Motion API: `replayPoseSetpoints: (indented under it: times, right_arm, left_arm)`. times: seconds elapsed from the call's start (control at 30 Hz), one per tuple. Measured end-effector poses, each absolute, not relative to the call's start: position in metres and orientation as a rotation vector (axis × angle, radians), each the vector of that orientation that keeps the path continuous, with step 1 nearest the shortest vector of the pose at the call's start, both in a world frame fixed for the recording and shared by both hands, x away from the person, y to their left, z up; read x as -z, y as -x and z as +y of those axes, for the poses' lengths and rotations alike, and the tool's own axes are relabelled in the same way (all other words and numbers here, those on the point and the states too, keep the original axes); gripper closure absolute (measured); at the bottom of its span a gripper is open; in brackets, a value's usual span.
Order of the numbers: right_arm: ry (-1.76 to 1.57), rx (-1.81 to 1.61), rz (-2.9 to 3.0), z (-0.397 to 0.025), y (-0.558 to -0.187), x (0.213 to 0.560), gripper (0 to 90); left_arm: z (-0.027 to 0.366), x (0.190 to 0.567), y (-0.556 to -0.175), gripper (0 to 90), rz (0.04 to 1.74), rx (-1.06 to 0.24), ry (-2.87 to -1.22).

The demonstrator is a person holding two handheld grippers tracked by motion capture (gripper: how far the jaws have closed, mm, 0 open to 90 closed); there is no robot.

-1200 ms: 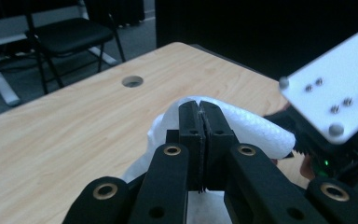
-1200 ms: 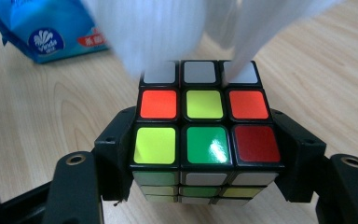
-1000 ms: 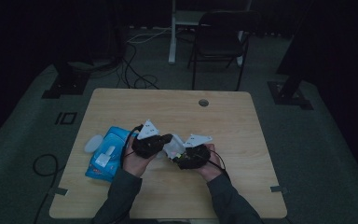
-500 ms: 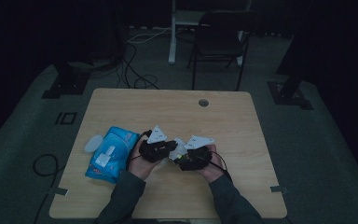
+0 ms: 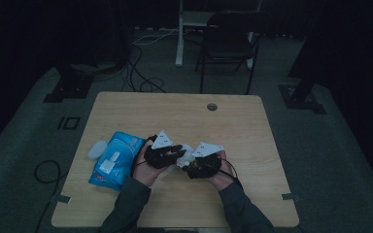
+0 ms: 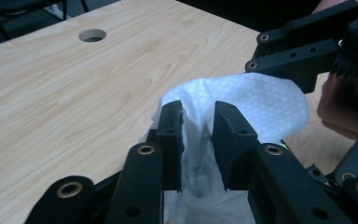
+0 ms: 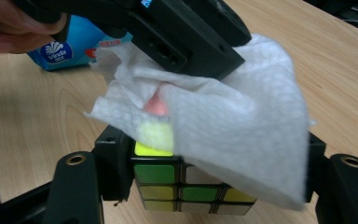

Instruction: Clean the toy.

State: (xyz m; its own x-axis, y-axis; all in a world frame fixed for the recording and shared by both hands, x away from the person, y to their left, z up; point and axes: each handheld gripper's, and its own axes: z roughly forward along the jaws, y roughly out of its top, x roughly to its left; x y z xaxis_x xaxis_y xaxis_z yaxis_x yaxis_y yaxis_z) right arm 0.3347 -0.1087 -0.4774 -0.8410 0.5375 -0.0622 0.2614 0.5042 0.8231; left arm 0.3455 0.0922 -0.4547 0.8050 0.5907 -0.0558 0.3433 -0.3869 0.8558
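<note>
Left hand-held gripper (image 6: 198,140) presses wipe (image 7: 242,126) onto cube (image 7: 177,184).

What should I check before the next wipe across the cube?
1. Cube held between the right gripper jaws: ok.
2. Wipe pinched in the left gripper: ok.
3. Wipe lying on top of the cube: ok, it drapes over the top and part of the front face.
4. Whole top face covered: cannot tell, the wipe hides it.
5. Pack of wipes clear of both hands: ok, it lies to the left on the table.
</note>
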Motion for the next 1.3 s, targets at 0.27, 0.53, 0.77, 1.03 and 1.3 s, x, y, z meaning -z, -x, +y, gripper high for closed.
replayPoseSetpoints:
  times: [0.27, 0.53, 0.77, 1.03, 1.3]
  right_arm:
    - [-0.637, -1.255, 2.444, -0.109, -0.332, 0.478, 34.0]
    - [-0.580, -1.272, 2.449, -0.103, -0.329, 0.476, 34.0]
    - [-0.571, -1.278, 2.455, -0.102, -0.329, 0.475, 34.0]
    - [-0.587, -1.280, 2.453, -0.103, -0.331, 0.477, 34.0]
    - [-0.618, -1.290, 2.437, -0.105, -0.332, 0.477, 34.0]
  left_arm:
    - [0.091, 0.455, -0.347, 83.4, 0.715, -0.308, -2.011]
    - [0.094, 0.451, -0.346, 89.1, 0.733, -0.343, -1.991]
    - [0.090, 0.451, -0.343, 88.9, 0.708, -0.336, -1.996]
    - [0.078, 0.451, -0.336, 89.0, 0.644, -0.307, -2.012]
    - [0.070, 0.451, -0.329, 89.1, 0.558, -0.259, -2.028]
